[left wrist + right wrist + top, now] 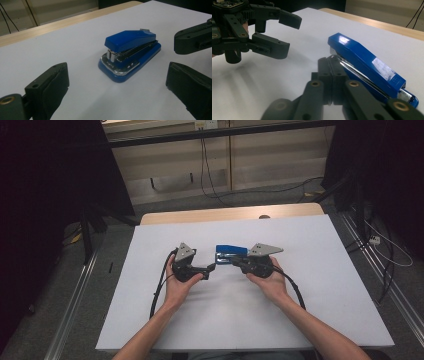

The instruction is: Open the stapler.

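A blue stapler [231,251] with a chrome base plate lies flat near the middle of the white table [300,285]. My left gripper [212,266] sits just left of it. In the left gripper view its jaws stand wide open, with the stapler [130,53] ahead of them and nothing between the pads [56,82]. My right gripper [235,262] lies on the near side of the stapler. In the right gripper view the right gripper [329,62] has its jaws pressed together on nothing, right alongside the stapler [367,62]. I cannot tell whether they touch it. The left gripper [289,32] faces it, open.
The table's far wooden edge [230,213] runs behind the white surface. Cables [210,175] trail over the floor beyond, and dark drapes [55,170] stand at both sides. A cable [159,290] hangs from each gripper towards the person's forearms.
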